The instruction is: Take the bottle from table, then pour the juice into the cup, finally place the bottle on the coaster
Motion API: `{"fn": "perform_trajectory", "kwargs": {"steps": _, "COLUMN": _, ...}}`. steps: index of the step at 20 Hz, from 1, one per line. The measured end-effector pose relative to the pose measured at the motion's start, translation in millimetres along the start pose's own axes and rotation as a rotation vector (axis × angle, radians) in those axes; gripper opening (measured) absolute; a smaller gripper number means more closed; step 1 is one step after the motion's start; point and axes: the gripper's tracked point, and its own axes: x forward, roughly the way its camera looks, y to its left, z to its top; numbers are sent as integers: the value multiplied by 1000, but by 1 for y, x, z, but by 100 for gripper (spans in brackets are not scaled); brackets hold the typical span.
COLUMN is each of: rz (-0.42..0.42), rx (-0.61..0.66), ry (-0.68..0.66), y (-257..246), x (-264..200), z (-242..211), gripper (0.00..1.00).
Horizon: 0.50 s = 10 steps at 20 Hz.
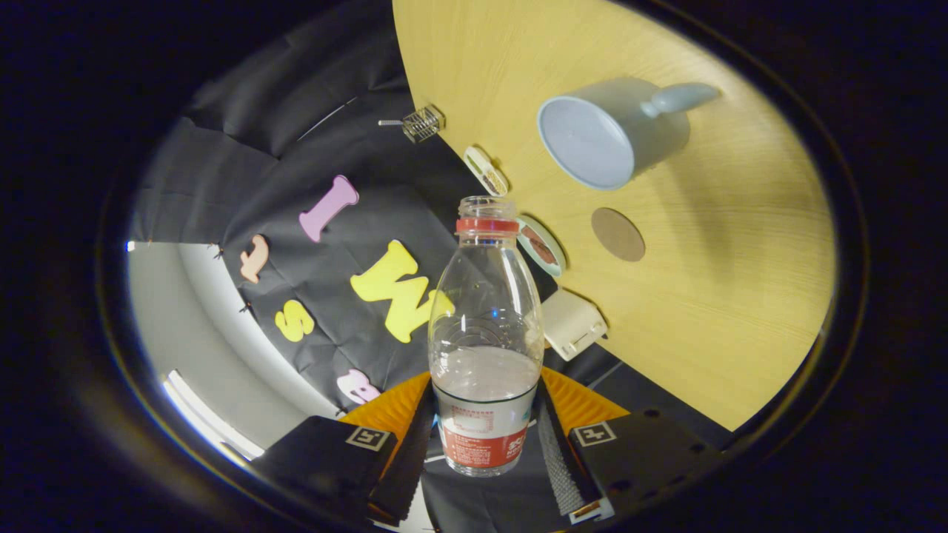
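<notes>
— Clear thin plastic, that is what the bottle (485,333) is looking like: see-through walls, a red ring under an open neck with no cap, a red and white label wrapping its lower part. It is sitting between the fingers of the gripper (483,437), which are pressing on the labelled section from both sides.

— So it is being held. Will it take a squeeze?

— I am judging it as light and a bit springy; the walls are probably giving under pressure, so a firm but gentle hold low down, on the label where it is now, is looking sensible. Liquid is filling only the lower part, so most of the weight is sitting by the fingers.

— And slippery?

— Smooth plastic, likely so; the label is probably helping.

— Where is it relative to the rest?

— It is lifted off the wooden table (740,311) and the whole scene is looking tilted. The pale blue cup (607,137) is lying beyond the neck, well apart, with the round brown coaster (618,234) nearer, between them.
</notes>
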Motion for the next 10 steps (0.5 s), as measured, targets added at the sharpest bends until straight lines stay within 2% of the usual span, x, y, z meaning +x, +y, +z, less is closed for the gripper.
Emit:
{"fn": "perform_trajectory", "kwargs": {"steps": 5, "rz": 4, "rx": -136, "ry": -18, "y": 7, "x": -3, "z": -4, "gripper": 75}}
{"fn": "perform_trajectory", "kwargs": {"steps": 7, "rz": -33, "rx": -272, "ry": -21, "y": 2, "x": -4, "z": -7, "gripper": 75}}
{"fn": "perform_trajectory", "kwargs": {"steps": 10, "rz": -69, "rx": -542, "ry": -27, "y": 6, "x": -2, "z": -8, "gripper": 75}}
